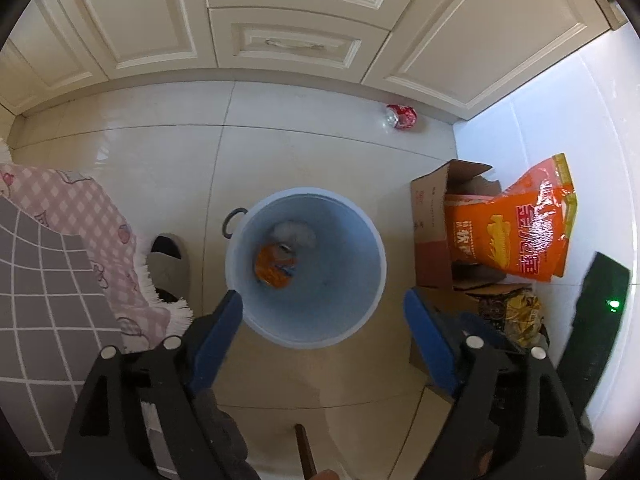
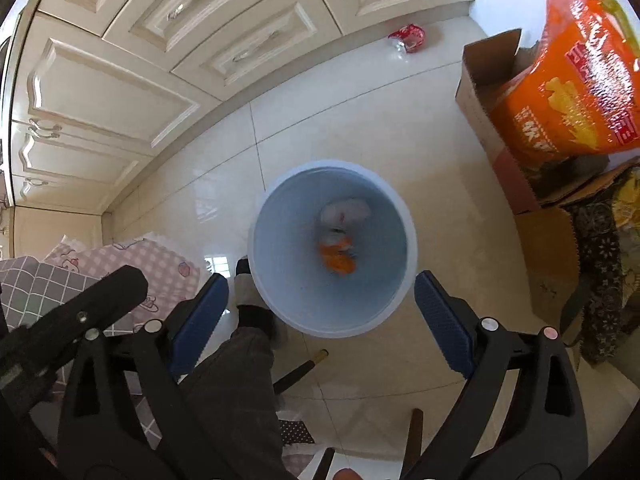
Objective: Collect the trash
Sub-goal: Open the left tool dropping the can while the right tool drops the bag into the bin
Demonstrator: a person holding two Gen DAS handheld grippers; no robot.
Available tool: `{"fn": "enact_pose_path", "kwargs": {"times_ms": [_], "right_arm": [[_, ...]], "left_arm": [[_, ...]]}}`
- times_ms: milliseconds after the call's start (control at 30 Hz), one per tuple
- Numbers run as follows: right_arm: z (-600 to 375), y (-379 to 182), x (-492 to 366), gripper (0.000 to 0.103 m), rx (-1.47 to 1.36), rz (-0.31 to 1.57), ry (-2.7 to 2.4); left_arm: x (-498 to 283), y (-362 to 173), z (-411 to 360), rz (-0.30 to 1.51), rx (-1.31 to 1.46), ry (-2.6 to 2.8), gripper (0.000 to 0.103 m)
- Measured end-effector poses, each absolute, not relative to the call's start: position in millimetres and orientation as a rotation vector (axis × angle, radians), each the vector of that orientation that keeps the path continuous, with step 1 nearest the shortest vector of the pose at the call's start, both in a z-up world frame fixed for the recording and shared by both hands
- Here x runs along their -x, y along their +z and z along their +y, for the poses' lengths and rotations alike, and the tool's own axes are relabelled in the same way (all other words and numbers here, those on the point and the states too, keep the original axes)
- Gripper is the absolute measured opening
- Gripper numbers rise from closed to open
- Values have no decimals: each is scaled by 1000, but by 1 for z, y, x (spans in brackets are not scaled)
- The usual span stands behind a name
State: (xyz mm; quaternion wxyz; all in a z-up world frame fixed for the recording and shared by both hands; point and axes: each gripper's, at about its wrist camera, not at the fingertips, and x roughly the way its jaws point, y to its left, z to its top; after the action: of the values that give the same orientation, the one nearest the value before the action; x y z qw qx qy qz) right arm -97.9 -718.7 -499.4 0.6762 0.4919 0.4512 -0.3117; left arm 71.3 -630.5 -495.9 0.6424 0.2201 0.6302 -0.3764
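Our left fingers [image 1: 322,312] stand wide apart with nothing between them, and so do our right fingers [image 2: 320,300]. Both point steeply down over the blue bucket [image 1: 240,240], which stands on the floor to catch what we drop; an orange wrapper [image 1: 274,266] and white paper [image 1: 294,234] lie inside. One red wrapper [image 1: 401,116] waits far off by the cabinets [image 1: 280,20].

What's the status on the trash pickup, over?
Left gripper and right gripper open, empty, above the blue bin. Orange wrapper and white scrap in the bin. Red wrapper on floor by cabinets. Path clear.
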Motion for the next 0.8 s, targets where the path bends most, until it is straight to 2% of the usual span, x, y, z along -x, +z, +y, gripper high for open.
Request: {"fn": "enact_pose_path", "kwargs": {"times_ms": [267, 467, 800], "right_arm": [[-712, -463, 108, 92, -1075, 951, -706], [-697, -409, 117, 92, -1021, 875, -707], [-649, -284, 106, 95, -851, 718, -669]], "left_arm": [[-71, -459, -616, 1394, -454, -838, 82], [-63, -391, -592, 1296, -364, -889, 84], [-54, -260, -515, 1017, -243, -950, 90]]}}
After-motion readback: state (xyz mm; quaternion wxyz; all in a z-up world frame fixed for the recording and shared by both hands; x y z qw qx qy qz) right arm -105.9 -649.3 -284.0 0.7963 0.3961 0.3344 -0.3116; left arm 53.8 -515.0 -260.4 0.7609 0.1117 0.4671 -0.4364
